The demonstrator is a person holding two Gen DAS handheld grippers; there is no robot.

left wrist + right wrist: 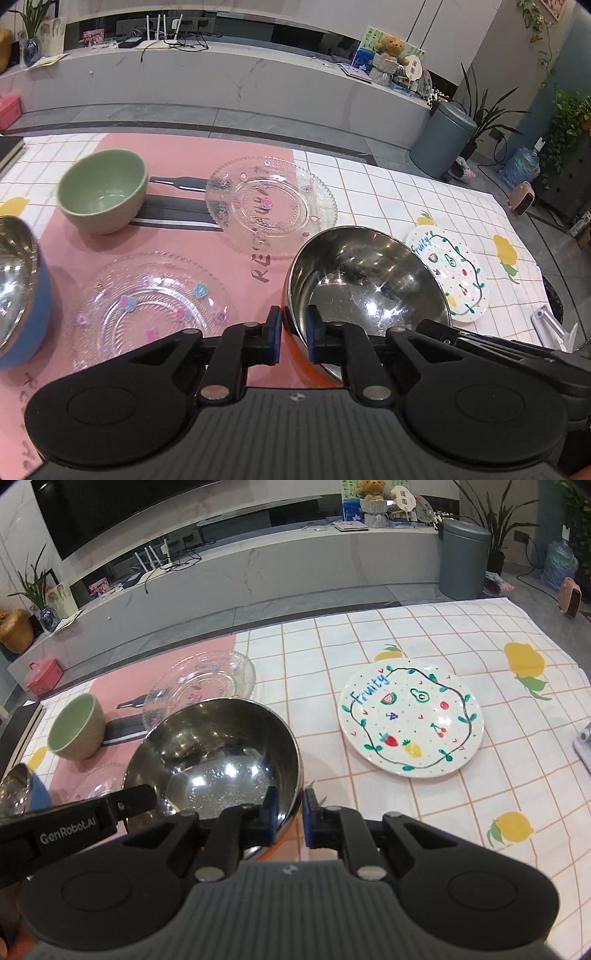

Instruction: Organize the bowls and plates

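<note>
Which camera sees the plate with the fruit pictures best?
The right wrist view. There the fruit plate lies whole and unblocked on the checked tablecloth. In the left wrist view the plate is small, near the edge, and partly hidden behind the steel bowl.

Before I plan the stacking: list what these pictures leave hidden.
- Left wrist view: blue-walled steel bowl, cut off by the left edge.
- Both views: orange-walled steel bowl's near rim, covered by the claws.
- Right wrist view: nearer clear glass plate, mostly behind that bowl.
</note>
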